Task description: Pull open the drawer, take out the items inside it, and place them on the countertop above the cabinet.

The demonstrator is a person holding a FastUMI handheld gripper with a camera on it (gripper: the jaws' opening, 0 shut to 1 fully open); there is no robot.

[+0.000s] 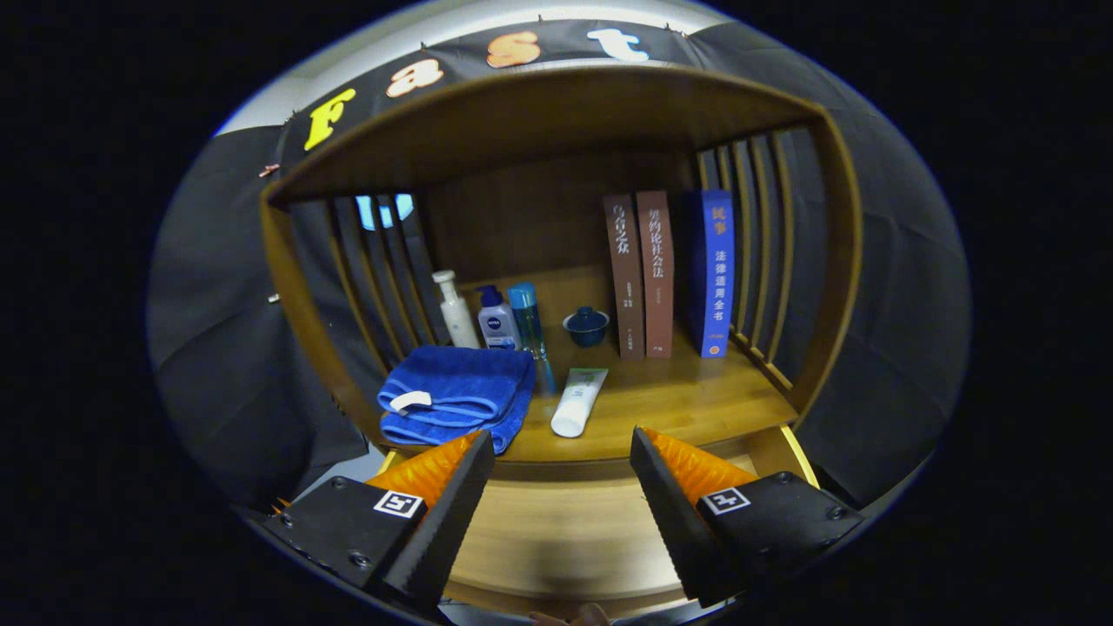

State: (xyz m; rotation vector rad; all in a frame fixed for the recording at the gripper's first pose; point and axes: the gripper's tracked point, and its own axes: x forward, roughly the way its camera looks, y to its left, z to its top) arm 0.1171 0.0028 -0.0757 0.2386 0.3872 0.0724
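Drawer (556,530) pulled open beneath countertop (678,400), gripper (563,456) jaws wide apart, holding nothing

The gripper (561,465) hangs over the open drawer (556,539), fingers spread with nothing between them. Beyond them, on the countertop (687,396), a tube (578,401) lies just ahead. A towel (456,396) sits ahead-left, three bottles (496,317) standing behind it. A cup (586,327) stands farther back; three books (669,274) stand upright ahead-right.
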